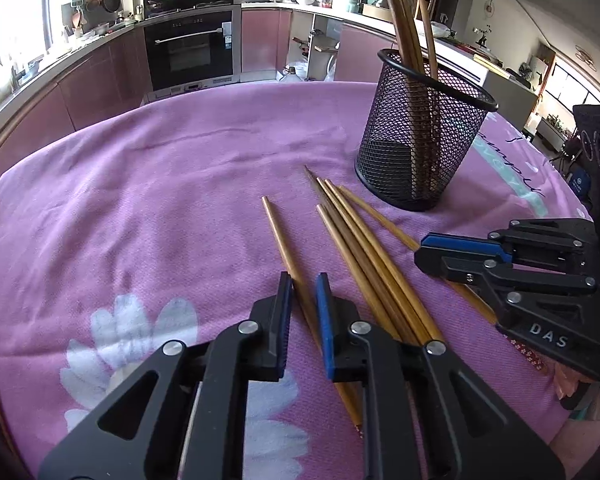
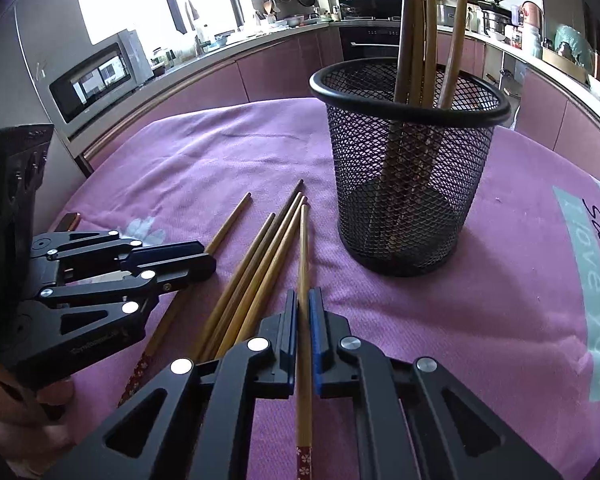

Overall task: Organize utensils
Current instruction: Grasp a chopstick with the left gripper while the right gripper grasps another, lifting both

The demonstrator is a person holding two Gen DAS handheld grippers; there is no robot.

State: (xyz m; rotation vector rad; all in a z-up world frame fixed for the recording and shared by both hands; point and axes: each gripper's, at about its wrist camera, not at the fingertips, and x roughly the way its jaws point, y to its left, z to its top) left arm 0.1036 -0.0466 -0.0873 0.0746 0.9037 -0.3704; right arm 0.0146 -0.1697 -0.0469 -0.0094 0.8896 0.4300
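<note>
behind each pair of tongs, left tongs (image 1: pixel 304 292) and right tongs (image 2: pixel 304 308) clamp one chopstick apiece, handles partly hidden.

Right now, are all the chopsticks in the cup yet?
Not yet. Four chopsticks already stand in the mesh cup. The left gripper and the right gripper each have their jaws shut on one chopstick lying on the cloth. Four more loose chopsticks still wait between them.

Both grippers, left (image 1: pixel 304 280) and right (image 2: pixel 304 296), angle downward, fingers closed.
</note>
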